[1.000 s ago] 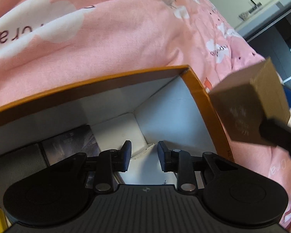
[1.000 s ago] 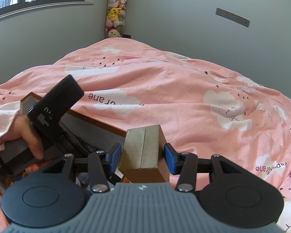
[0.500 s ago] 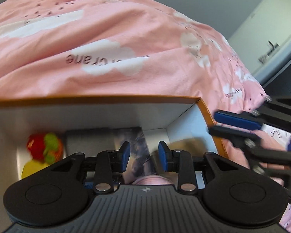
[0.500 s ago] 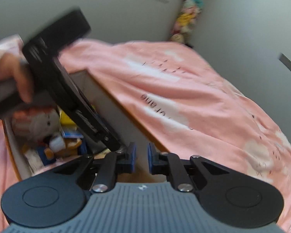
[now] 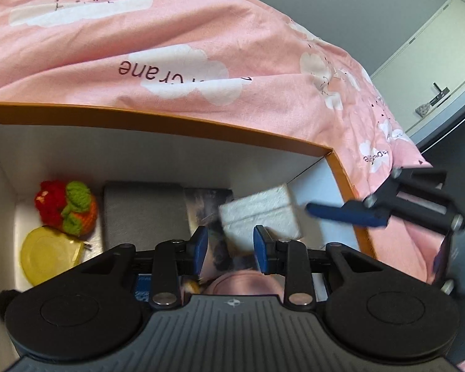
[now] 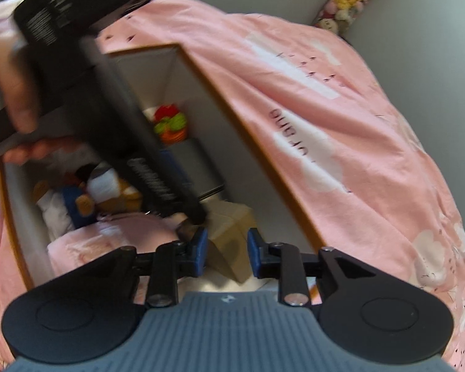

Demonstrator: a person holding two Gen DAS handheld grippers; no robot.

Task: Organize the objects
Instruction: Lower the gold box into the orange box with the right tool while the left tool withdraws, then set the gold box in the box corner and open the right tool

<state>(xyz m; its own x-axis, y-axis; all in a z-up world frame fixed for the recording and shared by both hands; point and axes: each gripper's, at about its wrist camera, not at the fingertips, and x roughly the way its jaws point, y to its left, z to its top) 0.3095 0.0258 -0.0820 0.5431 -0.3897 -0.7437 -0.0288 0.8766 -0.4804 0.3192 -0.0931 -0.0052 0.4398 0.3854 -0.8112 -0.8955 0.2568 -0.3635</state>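
An orange-rimmed storage box (image 5: 176, 124) with white inner walls lies on a pink bed. My left gripper (image 5: 230, 249) is open and empty, hovering over the box. Below it lies a small cardboard box (image 5: 262, 214), pale in this view, at the box's right end. My right gripper (image 6: 227, 255) is open just above that same tan cardboard box (image 6: 232, 232), apart from it; it also shows in the left wrist view (image 5: 372, 214). Inside are a red-green knitted toy (image 5: 66, 206), a yellow disc (image 5: 48, 255) and a grey flat case (image 5: 144, 214).
The pink cloud-print duvet (image 5: 170, 46) surrounds the box. Plush toys (image 6: 86, 198) and pink cloth (image 6: 108, 241) fill the box's near end. The hand-held left gripper body (image 6: 93, 86) crosses the right wrist view. A white cabinet (image 5: 427, 55) stands at the back right.
My right gripper carried the cardboard box over the storage box, let it go inside and now stands open above it. My left gripper swung to look down into the box.
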